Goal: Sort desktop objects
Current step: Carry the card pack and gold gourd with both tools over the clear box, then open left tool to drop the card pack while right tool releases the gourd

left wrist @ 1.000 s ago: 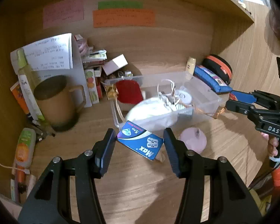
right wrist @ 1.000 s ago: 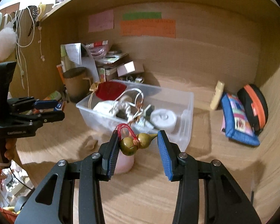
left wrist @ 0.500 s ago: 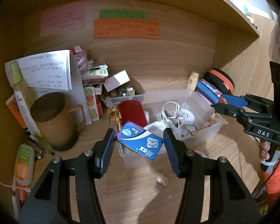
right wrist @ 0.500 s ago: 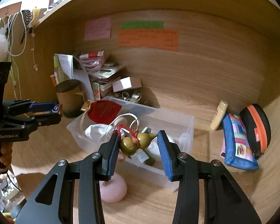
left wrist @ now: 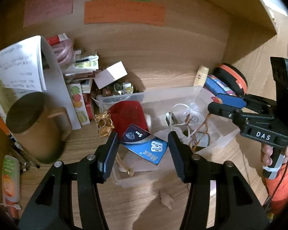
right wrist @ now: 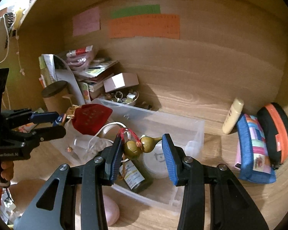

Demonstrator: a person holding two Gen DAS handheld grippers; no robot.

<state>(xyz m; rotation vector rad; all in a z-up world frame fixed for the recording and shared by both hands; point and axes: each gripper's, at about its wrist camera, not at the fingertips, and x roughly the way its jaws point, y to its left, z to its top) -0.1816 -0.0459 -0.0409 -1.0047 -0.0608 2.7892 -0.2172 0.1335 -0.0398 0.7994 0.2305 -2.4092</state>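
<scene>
My left gripper (left wrist: 143, 145) is shut on a blue "Max" razor-blade box (left wrist: 144, 143) and holds it above the near left part of a clear plastic bin (left wrist: 163, 94). My right gripper (right wrist: 142, 149) is shut on a small olive gourd charm (right wrist: 142, 146) with a red cord, held above the same bin (right wrist: 197, 128). The bin holds a red pouch (right wrist: 92, 117), a white cable, a small bottle (right wrist: 136, 178) and a white round case (right wrist: 155, 161). Each gripper shows in the other's view, the left (right wrist: 48, 122) and the right (left wrist: 226, 105).
A brown mug (left wrist: 34, 128), papers and stacked boxes crowd the back left. A cream tube (right wrist: 233, 115), a blue pouch (right wrist: 253, 145) and an orange-black case (right wrist: 276, 132) lie at the right wall. A pink round object (right wrist: 109, 210) sits in front of the bin.
Both grippers have moved forward and now hang over the bin, each still holding its object. The pink round object has slipped below the fingers in both views.
</scene>
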